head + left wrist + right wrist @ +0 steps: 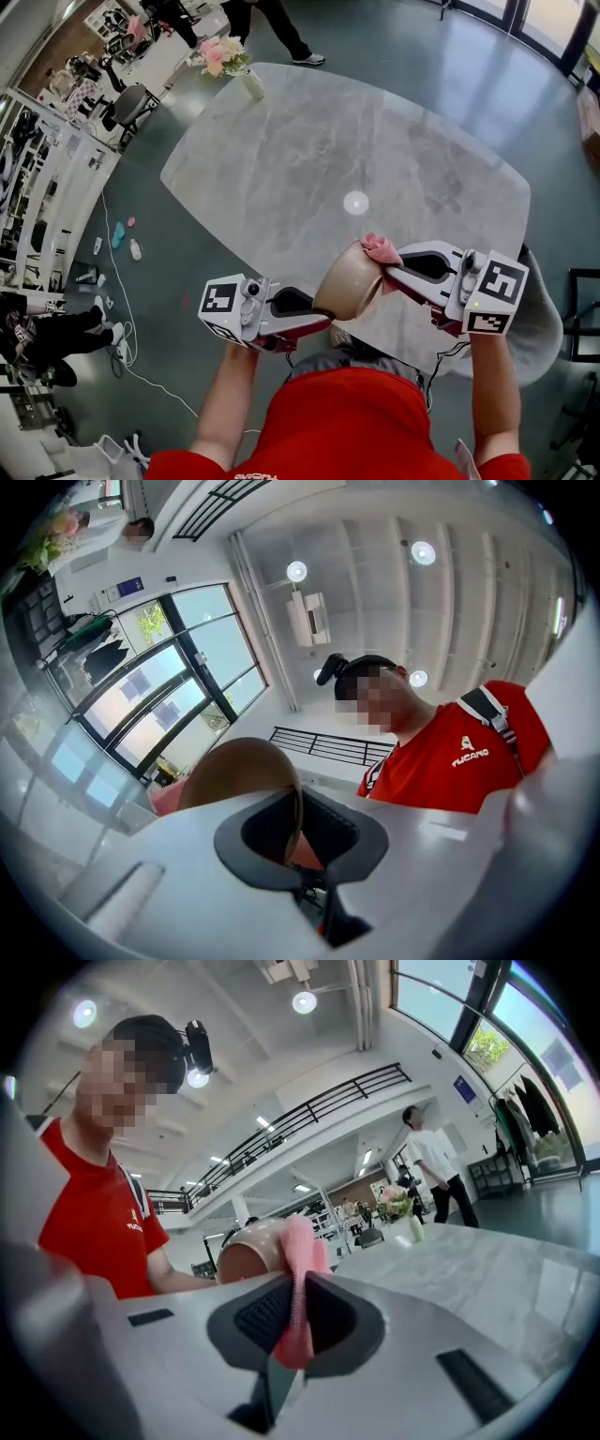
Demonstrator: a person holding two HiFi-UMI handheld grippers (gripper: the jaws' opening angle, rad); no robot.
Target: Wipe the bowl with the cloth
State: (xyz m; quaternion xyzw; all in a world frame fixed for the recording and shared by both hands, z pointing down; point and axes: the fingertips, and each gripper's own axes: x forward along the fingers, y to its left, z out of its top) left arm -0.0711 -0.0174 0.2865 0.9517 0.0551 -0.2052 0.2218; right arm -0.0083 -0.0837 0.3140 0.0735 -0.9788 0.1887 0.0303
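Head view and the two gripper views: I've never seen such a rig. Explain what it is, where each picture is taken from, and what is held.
No robot here: a person in a red shirt holds a tool in each hand, each ending in two-jawed tongs. The head view comes from a camera on the person's head, looking steeply down. The other two come from cameras riding on the tools, looking along their jaws. The left tongs are closed on the rim of a brown bowl, held tilted in the air. The right tongs are closed on a pink cloth, which touches the bowl's rim. Below is a grey marble table; a vase of flowers stands at its far end.
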